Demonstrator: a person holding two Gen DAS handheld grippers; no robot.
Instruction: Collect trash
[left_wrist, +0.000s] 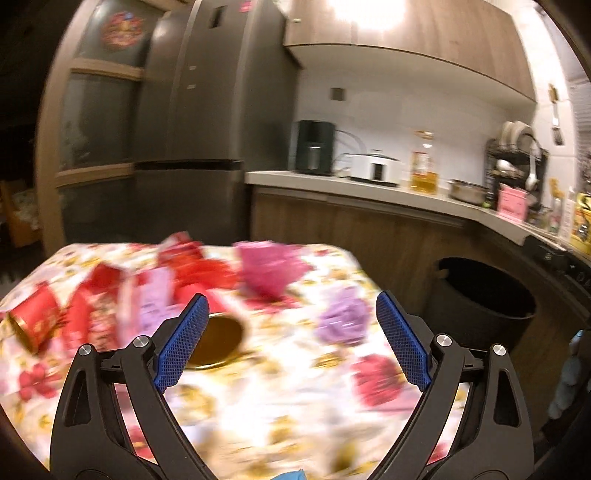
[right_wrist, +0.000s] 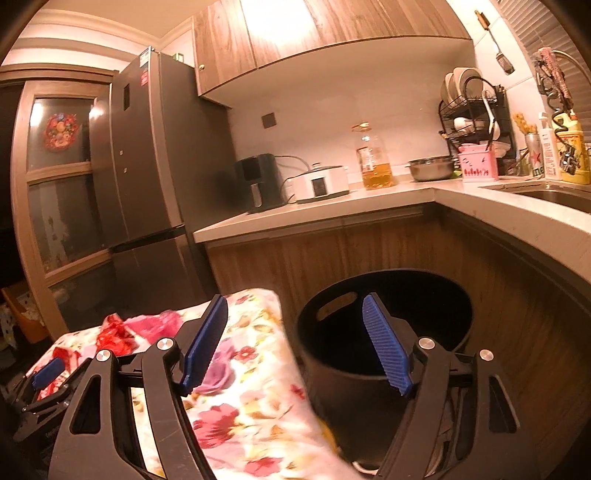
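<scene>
Warm-lit kitchen w/ fridge (right_wrist: 147, 155), cabinets (right_wrist: 314, 29)

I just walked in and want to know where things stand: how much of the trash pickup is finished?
Nothing clearly looks done: what shows of the inside of the black bin is dark, with no trash visible. In hand: nothing, as the left gripper and right gripper are both open and empty. Left: red wrappers, a pink wad, a purple wad and a tipped cup on the tablecloth.
</scene>
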